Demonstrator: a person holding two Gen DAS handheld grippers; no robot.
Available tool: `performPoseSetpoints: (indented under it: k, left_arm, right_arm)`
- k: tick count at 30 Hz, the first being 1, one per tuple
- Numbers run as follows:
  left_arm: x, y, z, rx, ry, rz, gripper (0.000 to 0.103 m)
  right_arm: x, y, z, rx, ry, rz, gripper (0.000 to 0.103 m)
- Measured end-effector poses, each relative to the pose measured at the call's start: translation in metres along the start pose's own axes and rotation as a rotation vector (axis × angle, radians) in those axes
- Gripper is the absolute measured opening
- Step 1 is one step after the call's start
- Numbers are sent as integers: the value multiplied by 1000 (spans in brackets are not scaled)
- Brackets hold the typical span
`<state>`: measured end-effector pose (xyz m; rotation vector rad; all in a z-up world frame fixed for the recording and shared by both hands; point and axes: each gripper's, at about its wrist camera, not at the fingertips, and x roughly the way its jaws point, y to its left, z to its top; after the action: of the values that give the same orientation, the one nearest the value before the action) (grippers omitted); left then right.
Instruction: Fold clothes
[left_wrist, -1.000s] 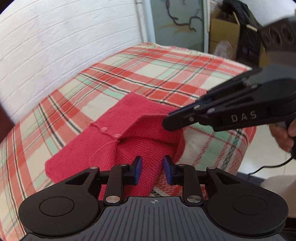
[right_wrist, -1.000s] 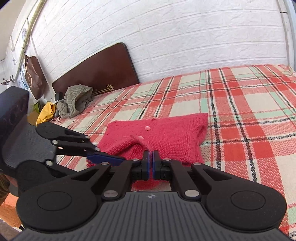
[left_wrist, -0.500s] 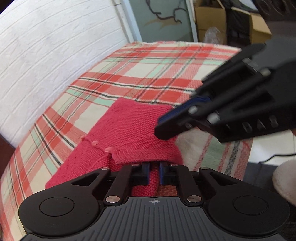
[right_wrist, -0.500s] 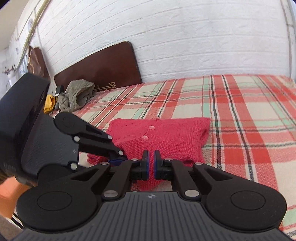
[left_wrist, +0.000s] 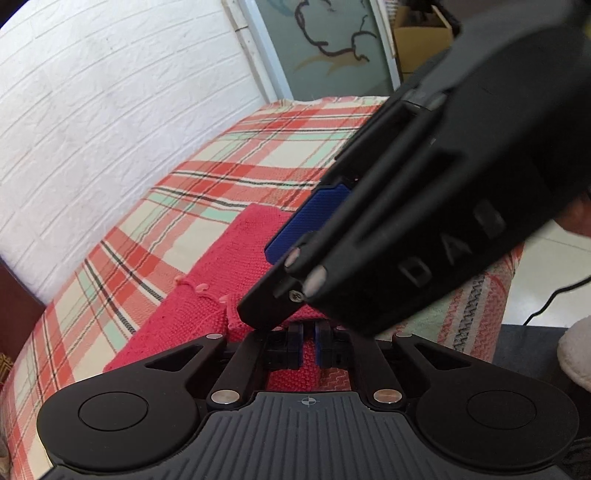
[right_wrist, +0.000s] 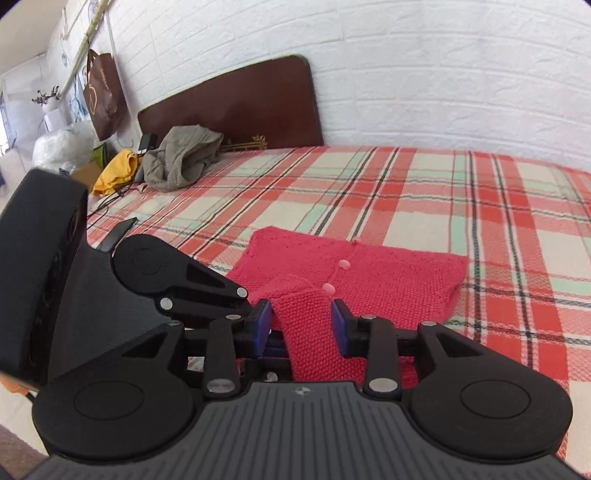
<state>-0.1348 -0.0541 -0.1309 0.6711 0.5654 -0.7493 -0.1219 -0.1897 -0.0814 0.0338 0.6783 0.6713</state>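
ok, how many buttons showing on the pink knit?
3 in the right wrist view, in a line up its middle: near, middle, far edge. More may be hidden under the fold by the jaws.

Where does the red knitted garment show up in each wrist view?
Left wrist view: the red knitted garment lies lower centre on the plaid bedspread, partly behind the right gripper.
Right wrist view: the garment lies centre, just beyond the open jaws.
Shared landmark: its row of pink buttons.
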Motion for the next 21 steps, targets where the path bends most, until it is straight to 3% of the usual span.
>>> performPoseSetpoints:
  k: [5,12,18,21]
  left_arm:
    - [-2,-11,-3,70,-13,38,1]
    - [0,-22,-7,116,-18,82,1]
    - [-4,-24,-14,132,-42,107,1]
    - [-3,-31,-17,167,-52,125,1]
  right_arm:
    - [7,-7,10,58,41,37,45]
    - [28,13,22,-47,93,-46,54]
    - [36,10,22,-73,188,-50,56]
    - [34,12,17,-84,195,-69,55]
